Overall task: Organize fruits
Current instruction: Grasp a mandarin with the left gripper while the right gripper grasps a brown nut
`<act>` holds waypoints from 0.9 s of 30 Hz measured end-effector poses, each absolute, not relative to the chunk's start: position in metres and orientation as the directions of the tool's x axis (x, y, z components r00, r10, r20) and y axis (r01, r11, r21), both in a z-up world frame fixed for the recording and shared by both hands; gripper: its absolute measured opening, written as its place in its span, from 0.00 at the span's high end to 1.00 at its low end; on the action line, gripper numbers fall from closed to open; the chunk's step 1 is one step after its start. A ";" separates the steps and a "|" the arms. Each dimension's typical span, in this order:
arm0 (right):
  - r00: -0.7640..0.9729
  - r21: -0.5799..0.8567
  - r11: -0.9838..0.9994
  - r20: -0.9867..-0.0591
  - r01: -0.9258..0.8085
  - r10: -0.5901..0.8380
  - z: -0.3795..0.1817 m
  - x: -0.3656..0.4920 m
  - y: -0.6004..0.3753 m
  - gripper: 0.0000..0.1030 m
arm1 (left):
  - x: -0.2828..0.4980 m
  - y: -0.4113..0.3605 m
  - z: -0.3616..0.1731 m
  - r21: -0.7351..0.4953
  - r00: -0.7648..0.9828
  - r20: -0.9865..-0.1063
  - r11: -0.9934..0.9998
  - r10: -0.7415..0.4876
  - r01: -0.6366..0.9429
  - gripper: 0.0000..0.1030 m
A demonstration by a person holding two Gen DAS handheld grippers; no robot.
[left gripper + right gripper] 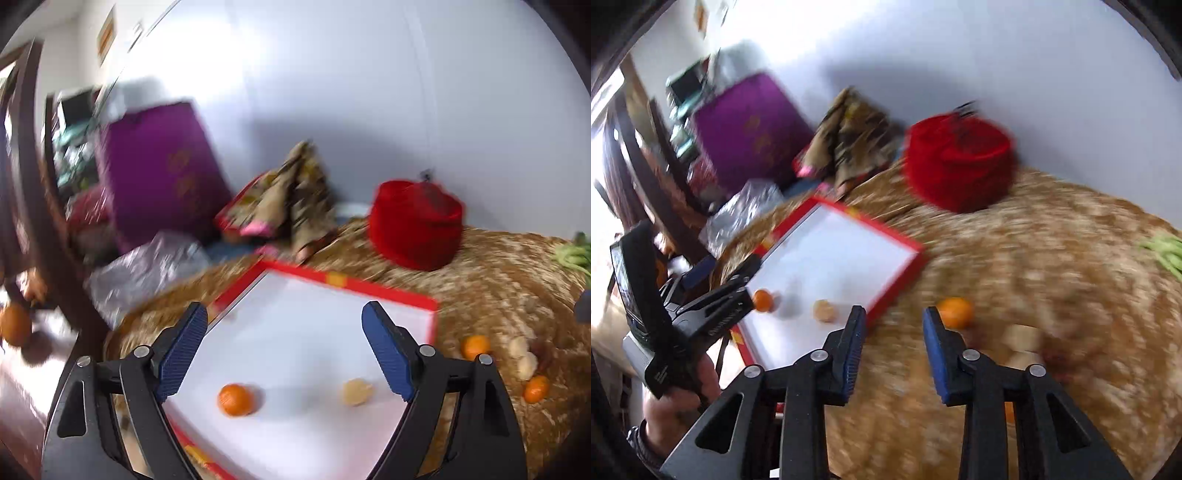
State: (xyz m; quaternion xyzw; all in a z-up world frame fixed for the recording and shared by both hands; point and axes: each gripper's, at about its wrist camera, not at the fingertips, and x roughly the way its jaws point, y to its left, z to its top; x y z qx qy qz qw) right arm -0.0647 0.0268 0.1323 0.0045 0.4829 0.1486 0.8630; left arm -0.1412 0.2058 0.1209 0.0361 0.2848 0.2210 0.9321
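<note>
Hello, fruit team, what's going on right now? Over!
Left gripper open over tray. Right gripper open near loose orange. One orange already in tray. Path clear.

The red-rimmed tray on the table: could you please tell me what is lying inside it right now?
Inside the red-rimmed tray lie one orange and one pale yellowish fruit, apart from each other. The rest of its white floor looks bare, though the left tool hides the near corners.
</note>
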 end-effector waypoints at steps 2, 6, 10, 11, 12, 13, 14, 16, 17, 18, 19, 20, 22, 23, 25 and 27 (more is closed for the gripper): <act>0.497 0.157 0.966 -0.834 -0.204 0.240 0.143 -0.073 -0.012 0.58 | -0.137 0.177 0.121 0.177 0.789 -0.520 0.945 0.327 -0.275 0.15; 0.475 0.235 0.967 -0.842 -0.101 0.254 0.136 -0.081 -0.071 0.58 | -0.111 0.138 0.105 0.085 0.743 -0.661 0.994 0.104 -0.064 0.15; 0.416 0.306 0.952 -0.867 0.010 0.275 0.109 -0.071 -0.098 0.58 | -0.090 0.095 0.083 0.083 0.646 -0.763 0.994 0.022 0.065 0.15; 0.404 0.311 0.949 -0.875 0.047 0.266 0.104 -0.068 -0.105 0.58 | -0.088 0.084 0.078 0.075 0.625 -0.781 0.991 -0.008 0.107 0.15; 0.394 0.330 0.939 -0.879 0.092 0.270 0.099 -0.065 -0.117 0.59 | -0.090 0.074 0.075 0.067 0.613 -0.790 0.988 -0.031 0.136 0.15; 0.386 0.352 0.925 -0.880 0.141 0.276 0.093 -0.060 -0.130 0.59 | -0.091 0.063 0.071 0.057 0.597 -0.800 0.983 -0.061 0.177 0.15; 0.382 0.353 0.914 -0.887 0.199 0.260 0.087 -0.055 -0.145 0.59 | -0.093 0.053 0.068 0.051 0.586 -0.806 0.976 -0.084 0.210 0.15; 0.369 0.342 0.912 -0.897 0.225 0.245 0.082 -0.051 -0.158 0.60 | -0.093 0.040 0.063 0.060 0.577 -0.811 0.965 -0.102 0.254 0.15; 0.366 0.345 0.911 -0.897 0.225 0.249 0.079 -0.046 -0.160 0.62 | -0.093 0.034 0.060 0.072 0.574 -0.812 0.960 -0.101 0.270 0.15; 0.365 0.352 0.909 -0.895 0.224 0.257 0.077 -0.044 -0.160 0.62 | -0.091 0.031 0.058 0.071 0.568 -0.816 0.957 -0.105 0.281 0.15; 0.362 0.353 0.911 -0.895 0.213 0.262 0.075 -0.040 -0.157 0.62 | -0.089 0.028 0.054 0.061 0.553 -0.825 0.957 -0.112 0.284 0.15; 0.359 0.344 0.918 -0.897 0.198 0.259 0.075 -0.038 -0.153 0.62 | -0.087 0.026 0.049 0.053 0.544 -0.832 0.958 -0.113 0.281 0.15; 0.351 0.306 0.936 -0.907 0.175 0.231 0.073 -0.035 -0.145 0.62 | -0.084 0.026 0.044 0.031 0.525 -0.842 0.958 -0.128 0.284 0.15; 0.348 0.283 0.943 -0.914 0.173 0.210 0.070 -0.031 -0.141 0.62 | -0.085 0.025 0.041 0.018 0.514 -0.846 0.957 -0.139 0.288 0.15; 0.335 0.263 0.951 -0.921 0.165 0.197 0.067 -0.025 -0.136 0.62 | -0.086 0.021 0.037 0.002 0.500 -0.853 0.956 -0.152 0.294 0.15; 0.319 0.225 0.960 -0.934 0.167 0.163 0.060 -0.022 -0.134 0.62 | -0.085 0.017 0.032 -0.012 0.489 -0.857 0.956 -0.162 0.295 0.15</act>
